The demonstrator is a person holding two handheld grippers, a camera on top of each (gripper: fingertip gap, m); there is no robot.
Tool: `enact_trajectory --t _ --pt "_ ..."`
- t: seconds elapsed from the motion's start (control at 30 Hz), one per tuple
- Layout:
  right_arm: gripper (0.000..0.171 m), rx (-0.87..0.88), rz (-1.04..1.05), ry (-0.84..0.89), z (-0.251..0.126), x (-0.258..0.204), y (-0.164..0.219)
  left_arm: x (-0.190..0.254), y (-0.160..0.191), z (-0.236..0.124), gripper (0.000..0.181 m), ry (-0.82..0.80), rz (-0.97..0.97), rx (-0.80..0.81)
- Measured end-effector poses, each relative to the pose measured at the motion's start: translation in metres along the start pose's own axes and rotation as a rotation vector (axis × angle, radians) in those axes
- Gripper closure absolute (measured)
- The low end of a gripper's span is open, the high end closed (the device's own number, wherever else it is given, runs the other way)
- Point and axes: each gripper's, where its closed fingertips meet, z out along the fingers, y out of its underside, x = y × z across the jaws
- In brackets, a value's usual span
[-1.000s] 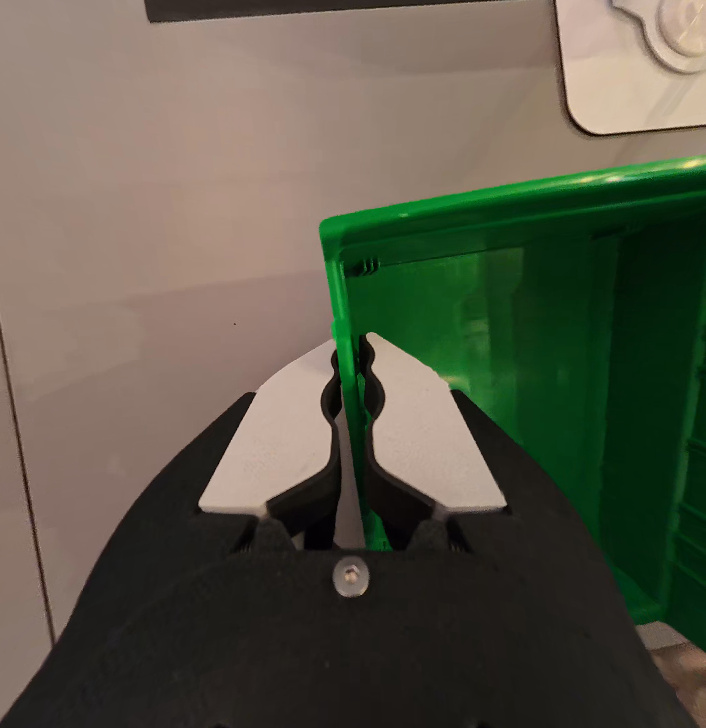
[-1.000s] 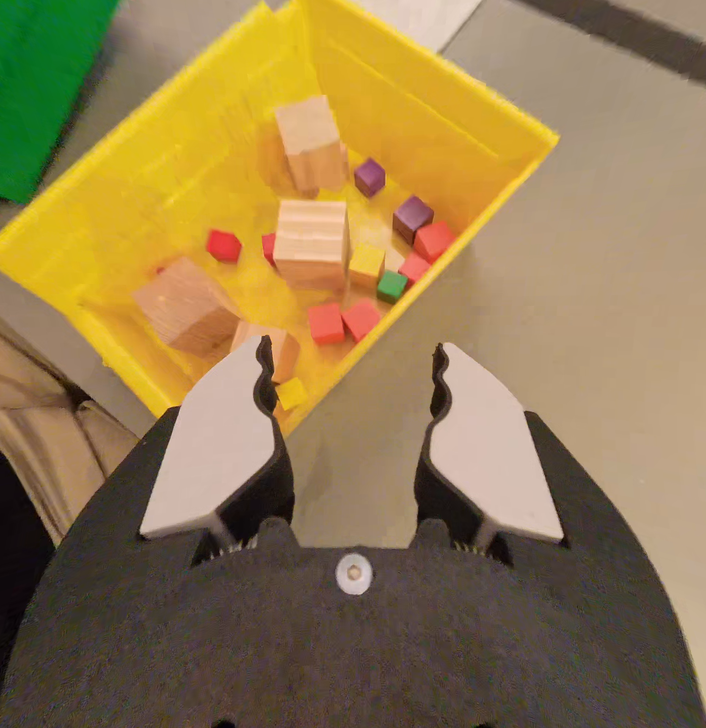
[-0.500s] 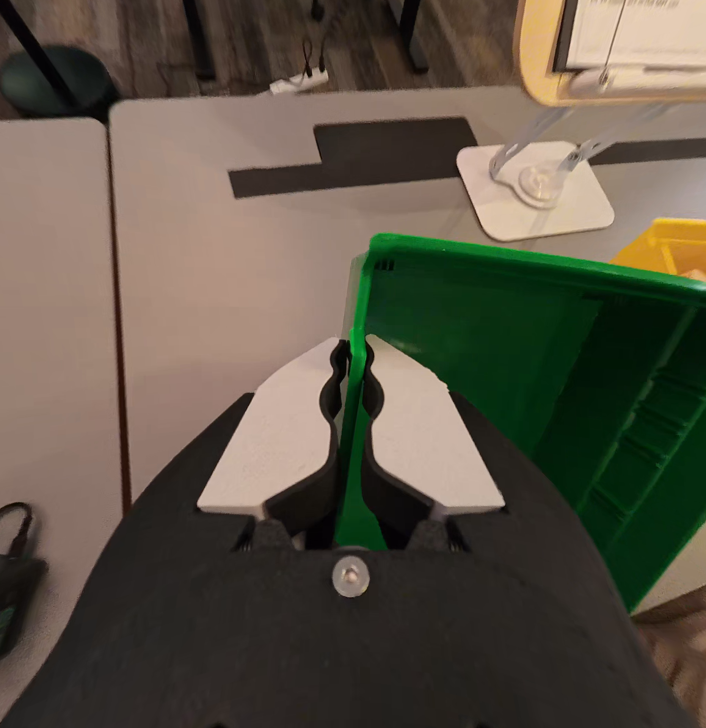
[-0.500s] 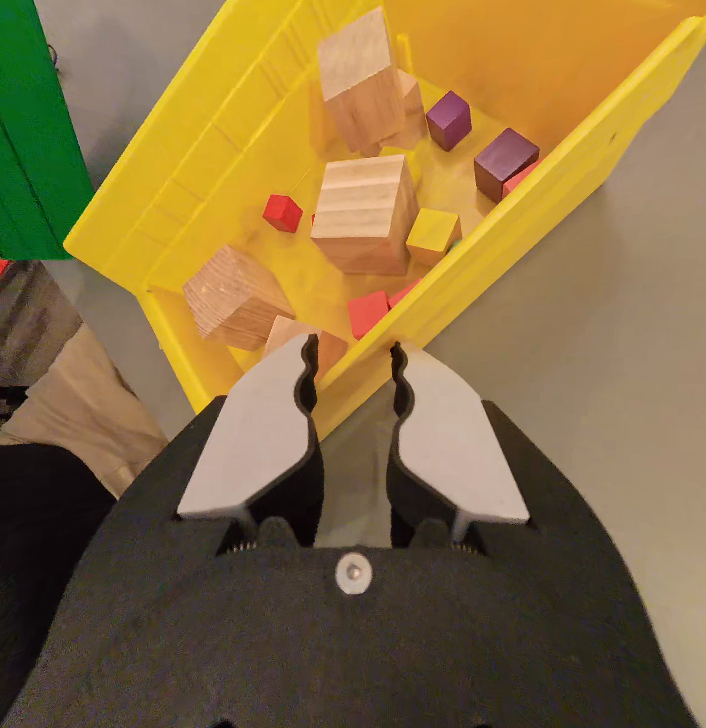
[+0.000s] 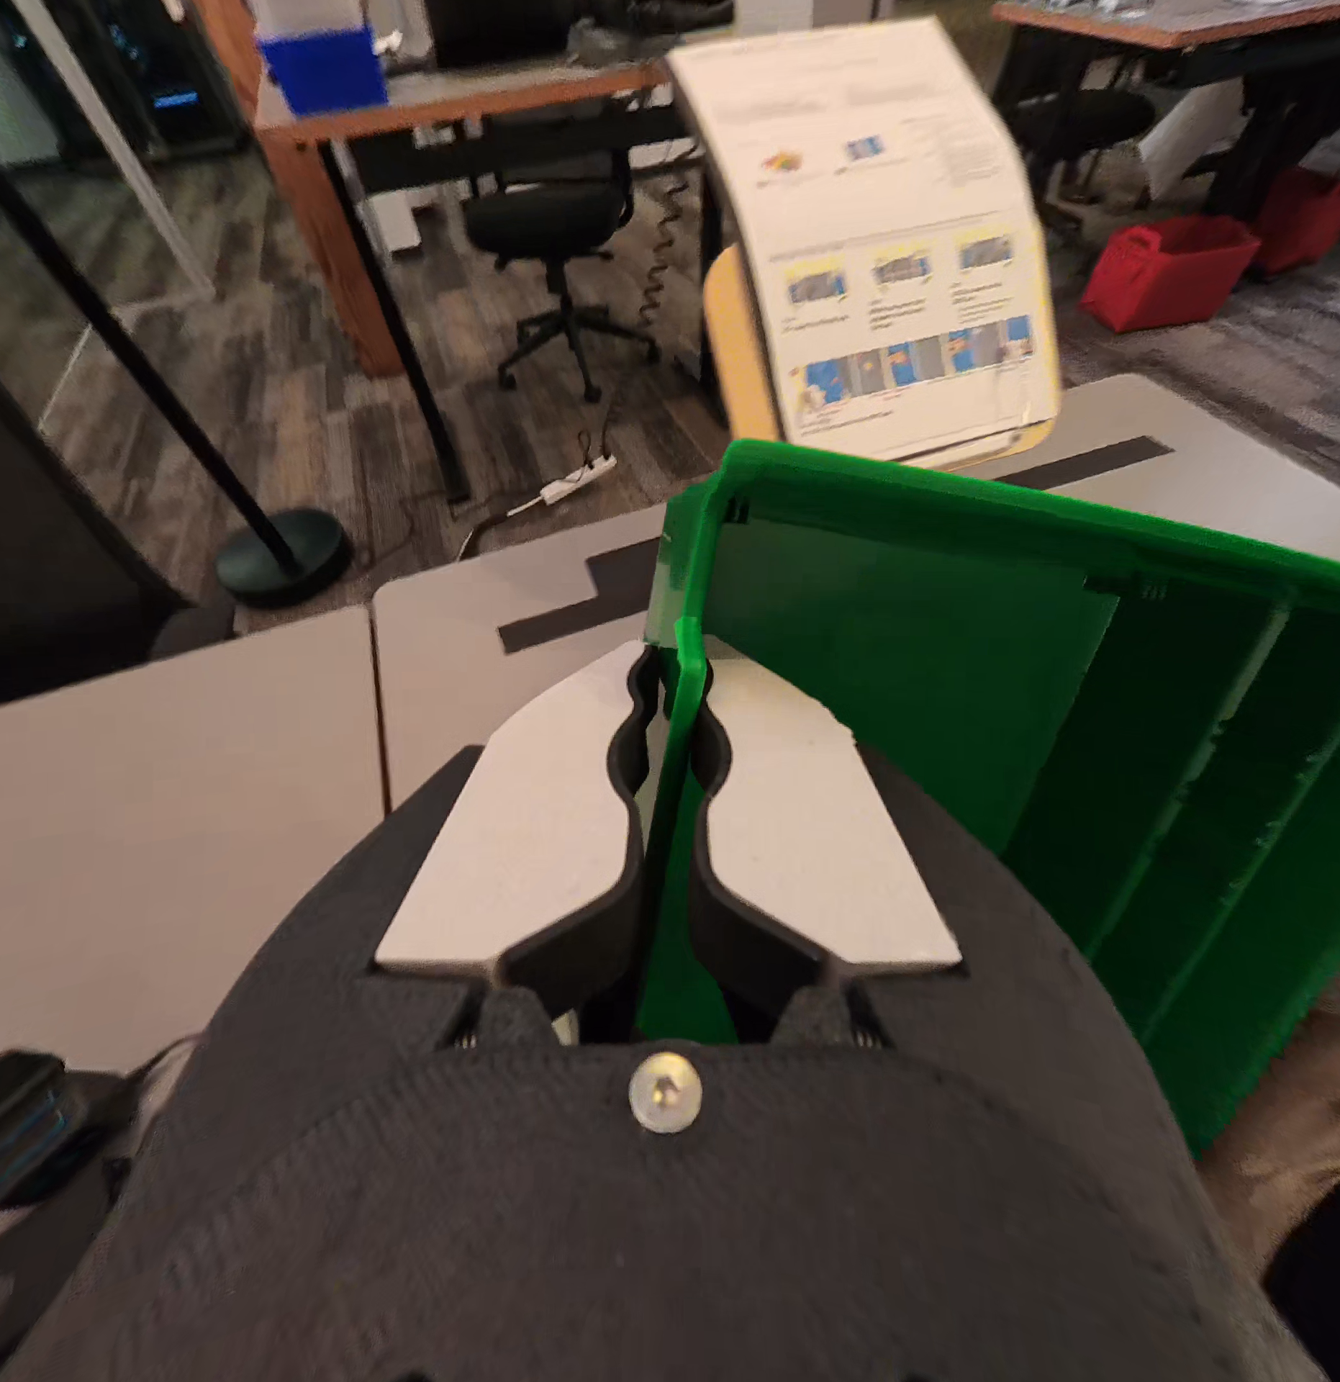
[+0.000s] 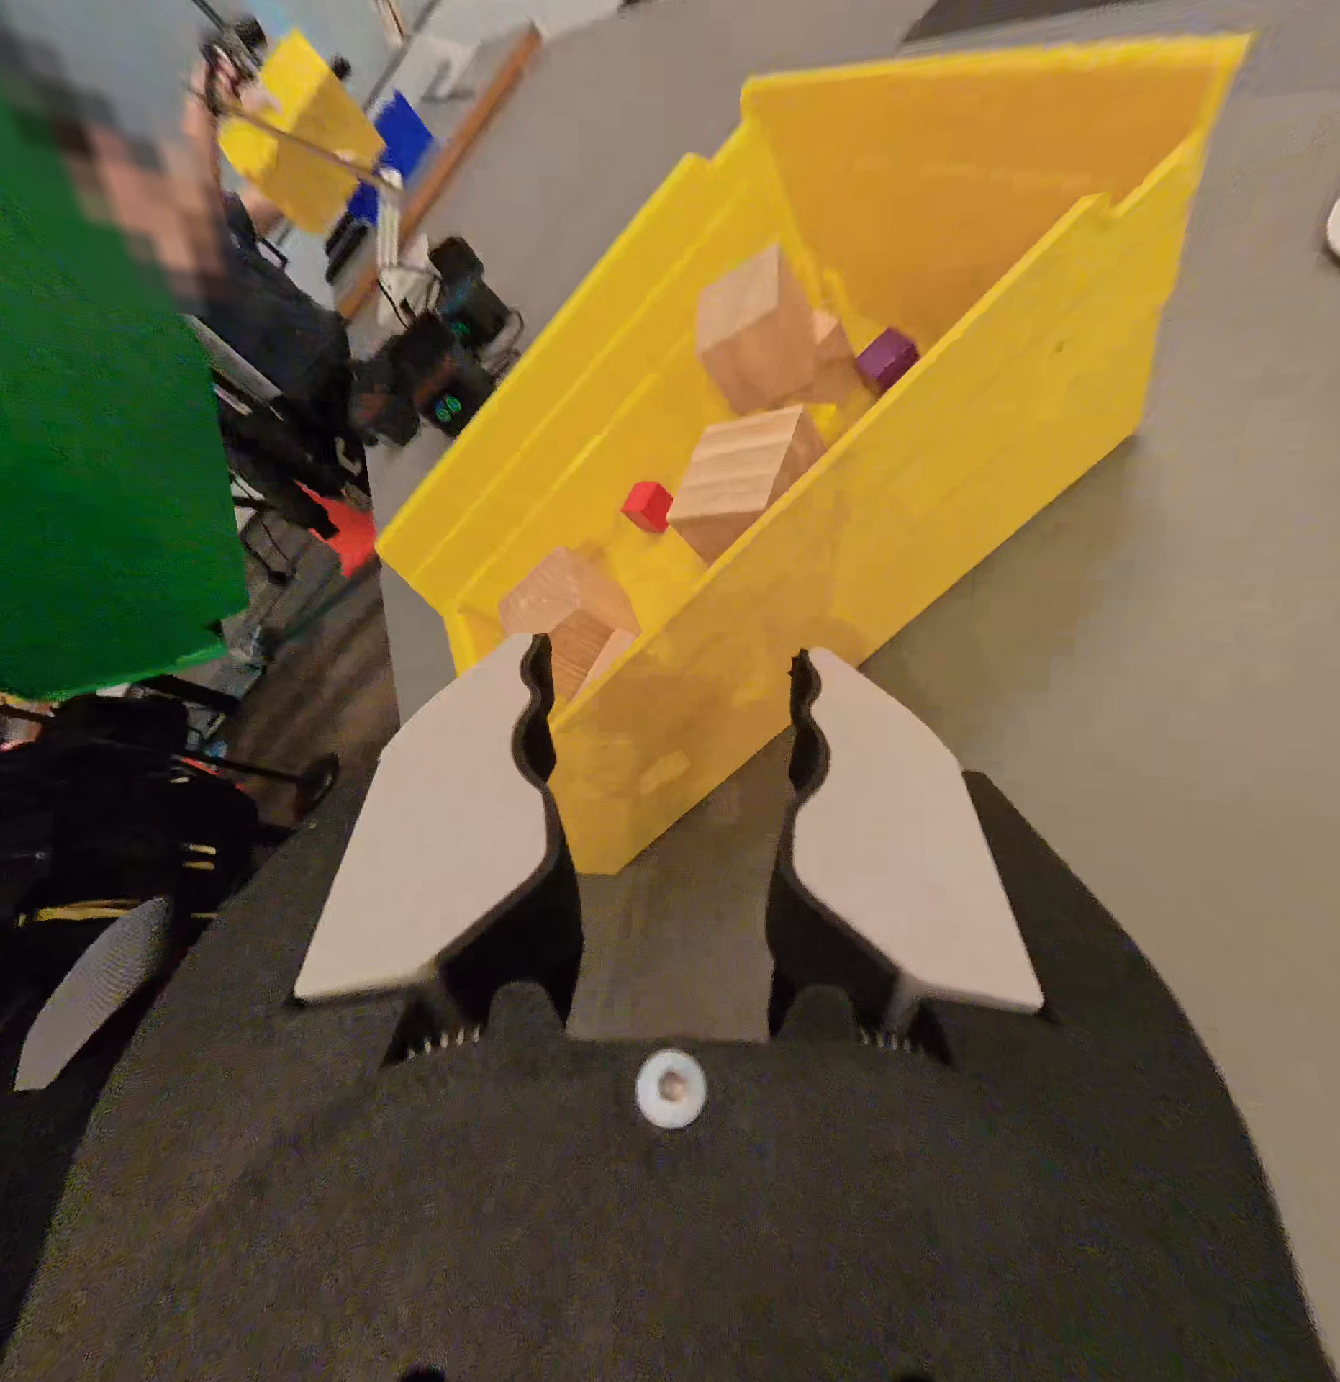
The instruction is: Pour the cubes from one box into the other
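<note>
The green box (image 5: 988, 710) is a glossy plastic bin with ribbed inner walls, tipped on its side so its open interior faces the camera; no cubes show inside it. The left gripper (image 5: 678, 673) has its jaws clamped on the box's side wall, one finger on each face. Beside the green box, the yellow box (image 6: 951, 486) rests on the grey table (image 6: 1213, 673) and holds several large pale wooden cubes (image 6: 742, 471), a small red cube (image 6: 647, 506) and a small purple cube (image 6: 886, 359). The right gripper (image 6: 671, 658) sits at the yellow box's near corner with jaws spread apart, gripping nothing. Compared with half a second ago, the right jaws have widened from a narrower gap, and the left wrist view has swung upward to take in the room beyond the green box, including a blurred printed sheet (image 5: 876, 239) on a stand. In the right wrist view the green box is only a blurred mass cut off at the left edge. The yellow box's near wall hides the cubes behind it.
</note>
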Motion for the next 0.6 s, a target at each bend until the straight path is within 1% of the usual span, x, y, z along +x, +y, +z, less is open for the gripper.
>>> enact_trajectory --t 0.03,0.1,0.17,0.2,0.27,0.33,0.47,0.53,0.6 --pt "0.115 0.022 0.002 -0.011 -0.01 -0.002 -0.006 0.017 -0.011 0.001 0.175 0.027 0.021 0.001" --pt "0.113 0.026 0.006 -0.009 -0.038 -0.001 -0.012 0.056 -0.028 0.016 0.175 0.105 0.054 -0.012" --pt "0.116 0.061 -0.001 0.009 -0.075 0.004 -0.021 0.102 -0.039 0.044 0.175 0.21 0.073 -0.047" --pt "0.119 0.076 -0.007 0.015 -0.096 0.006 -0.027 0.125 -0.043 0.062 0.175 0.257 0.077 -0.069" --pt "0.12 0.104 -0.004 0.046 -0.14 0.014 -0.035 0.171 -0.045 0.104 0.176 0.355 0.091 -0.126" --pt "0.12 0.17 0.019 0.082 -0.189 0.024 -0.041 0.215 -0.046 0.147 0.175 0.449 0.068 -0.173" --pt "0.124 0.291 0.092 0.131 -0.273 0.043 -0.036 0.295 -0.038 0.228 0.175 0.55 0.032 -0.276" --pt "0.126 0.337 0.122 0.159 -0.302 0.051 -0.028 0.325 -0.024 0.268 0.175 0.548 0.027 -0.339" --pt "0.122 0.372 0.141 0.217 -0.322 0.064 -0.018 0.35 0.001 0.306 0.175 0.555 -0.008 -0.428"
